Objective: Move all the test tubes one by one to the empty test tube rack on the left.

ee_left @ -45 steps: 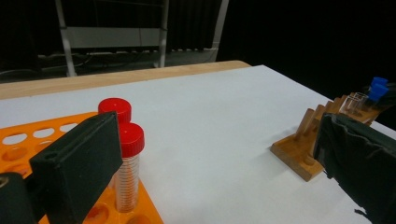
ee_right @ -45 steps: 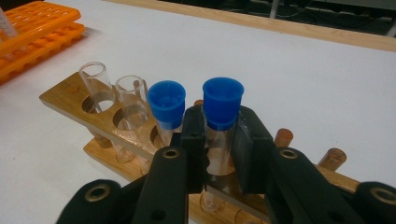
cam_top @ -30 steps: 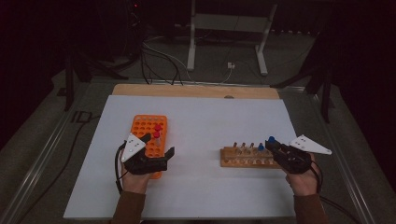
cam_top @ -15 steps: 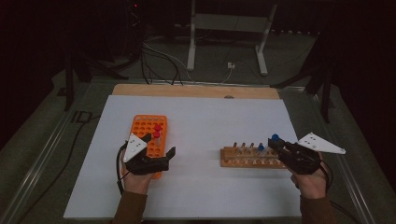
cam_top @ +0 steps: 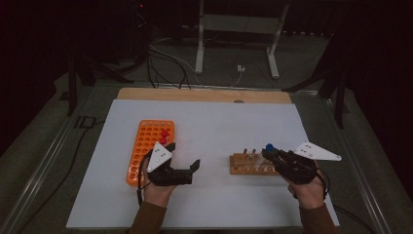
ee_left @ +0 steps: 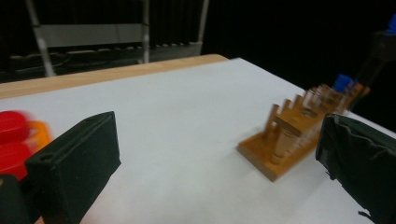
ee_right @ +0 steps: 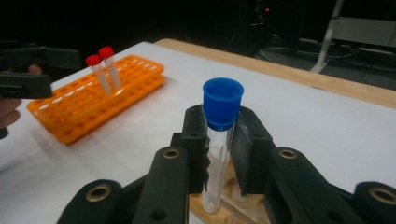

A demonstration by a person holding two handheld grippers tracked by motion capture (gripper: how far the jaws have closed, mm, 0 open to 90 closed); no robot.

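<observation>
While the clear plastic test tube with a blue cap (ee_right: 220, 135) stands upright just above the wooden tube rack (cam_top: 251, 165) on the right half of the white table sheet (cam_top: 214, 122), the right gripper (ee_right: 219, 154) clamps it between both black pads just under the cap. Well apart to the left, the left gripper (cam_top: 194, 168) hovers with its jaws spread wide and nothing between them, beside the orange plastic rack (cam_top: 146, 146) that carries two red-capped tubes (cam_top: 164, 136).

Laboratory test bench in a dark room, white sheet (cam_top: 219, 122) over a wooden bench (cam_top: 204, 94), orange tube rack (cam_top: 148, 146) with red-capped tubes (ee_right: 105, 65), wooden tube stand (cam_top: 251, 165), loose cables (cam_top: 165, 63) and metal stand legs (cam_top: 234, 44) on the floor behind
</observation>
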